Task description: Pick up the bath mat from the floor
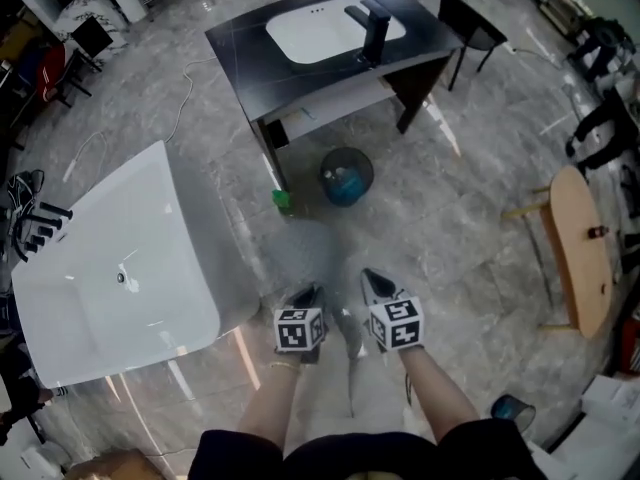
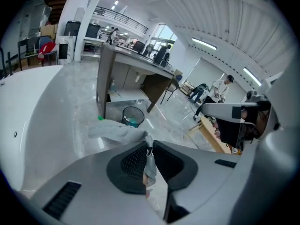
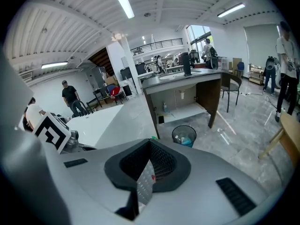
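Note:
The grey bath mat (image 1: 349,366) is off the floor and hangs as a narrow strip between my two grippers, in front of the person's legs. In the head view my left gripper (image 1: 304,301) and right gripper (image 1: 376,288) sit side by side, pointing away. The left gripper (image 2: 149,150) is shut on a thin fold of the bath mat (image 2: 149,166), and a bunched part of the mat sticks out ahead of its jaws. In the right gripper view the right gripper (image 3: 149,168) is shut on a textured edge of the bath mat (image 3: 144,184).
A white bathtub (image 1: 110,278) stands on the left. Ahead is a black vanity (image 1: 240,43) with a white sink, a mesh bin (image 1: 346,176) and a green bottle (image 1: 283,200) at its foot. A wooden stool (image 1: 580,248) stands on the right. Cables lie on the marble floor (image 1: 460,218).

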